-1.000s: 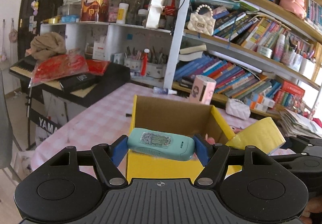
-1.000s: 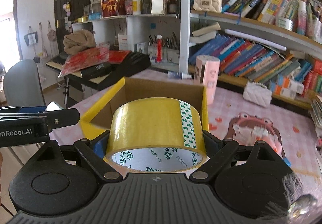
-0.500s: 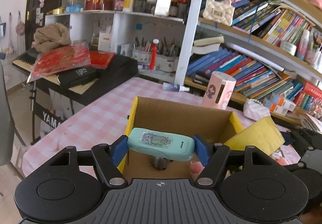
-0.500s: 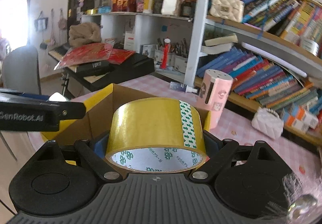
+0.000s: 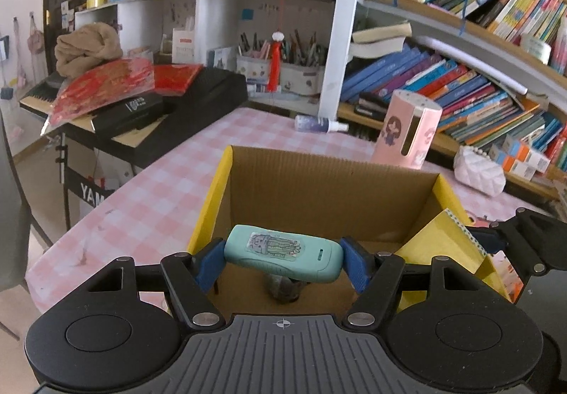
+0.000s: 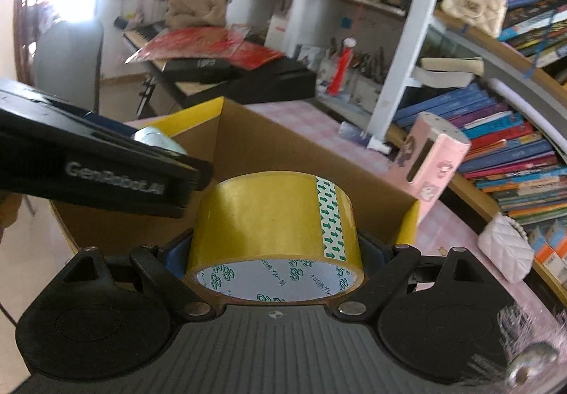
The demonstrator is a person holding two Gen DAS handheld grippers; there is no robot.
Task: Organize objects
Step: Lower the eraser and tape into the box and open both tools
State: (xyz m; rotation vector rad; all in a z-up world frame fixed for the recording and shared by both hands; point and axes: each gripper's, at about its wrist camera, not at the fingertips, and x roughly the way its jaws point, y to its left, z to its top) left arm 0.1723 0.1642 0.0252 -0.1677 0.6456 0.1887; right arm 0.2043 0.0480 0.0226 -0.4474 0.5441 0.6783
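Observation:
My left gripper (image 5: 283, 261) is shut on a teal oblong case with a cactus sticker (image 5: 283, 254), held over the open cardboard box with yellow flaps (image 5: 329, 188). A small dark object (image 5: 285, 289) lies on the box floor below it. My right gripper (image 6: 274, 248) is shut on a roll of yellow tape (image 6: 274, 227), over the same box (image 6: 301, 160). The tape also shows in the left wrist view (image 5: 439, 245) at the box's right edge. The left gripper also shows in the right wrist view (image 6: 88, 163), close on the left.
The box sits on a pink checked tablecloth (image 5: 159, 188). A pink cylindrical holder (image 5: 407, 130) and a small spray bottle (image 5: 319, 123) stand behind it. A white quilted purse (image 5: 480, 172) lies to the right. Bookshelves (image 5: 460, 82) run behind; a keyboard (image 5: 141, 103) stands at left.
Both grippers have moved forward and over the box opening. The box interior and the dark object inside have come into view. Both holds are unchanged.

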